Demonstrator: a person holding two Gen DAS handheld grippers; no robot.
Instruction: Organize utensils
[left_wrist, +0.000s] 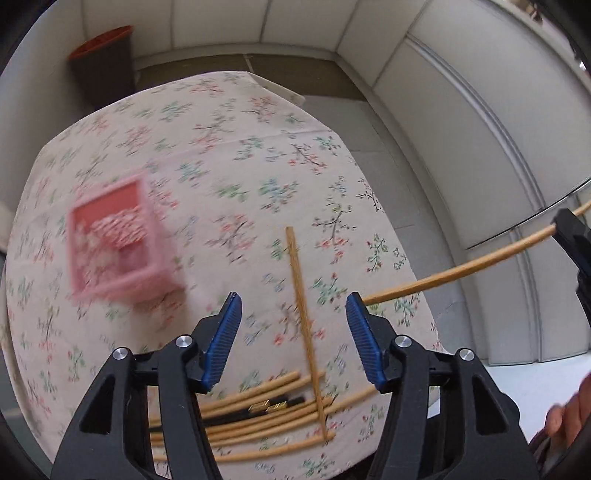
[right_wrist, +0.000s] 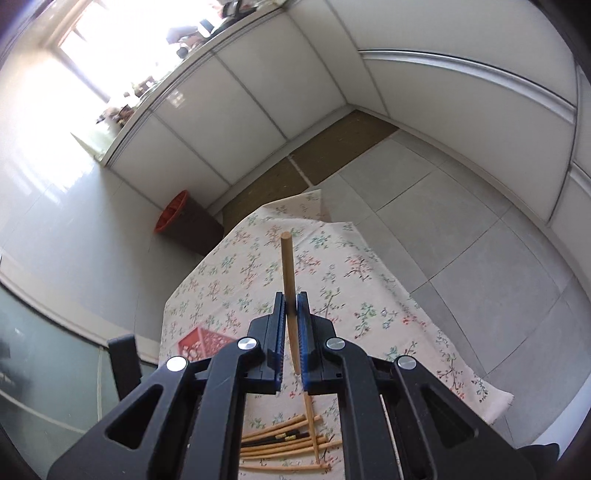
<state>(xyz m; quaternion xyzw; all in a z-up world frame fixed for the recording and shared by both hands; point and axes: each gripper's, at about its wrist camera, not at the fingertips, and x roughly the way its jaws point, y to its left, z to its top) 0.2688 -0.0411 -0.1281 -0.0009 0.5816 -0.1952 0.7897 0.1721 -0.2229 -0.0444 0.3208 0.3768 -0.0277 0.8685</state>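
chopstick pile (left_wrist: 258, 410) lies crosswise just under my spread, empty left gripper (left_wrist: 293, 332); right gripper (right_wrist: 291, 325) pinches one chopstick (right_wrist: 287, 266) lengthwise.

Left tool (left_wrist: 293, 306) gapes wide; right tool (right_wrist: 291, 306) clamped tight.

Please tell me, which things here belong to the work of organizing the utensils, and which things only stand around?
For the job:
- wooden chopstick clamped in the right hand-held gripper
- chopstick pile
- single chopstick lying across the pile
- pink basket
- open left hand-held gripper

Just around:
- floral tablecloth
- dark bin, orange rim
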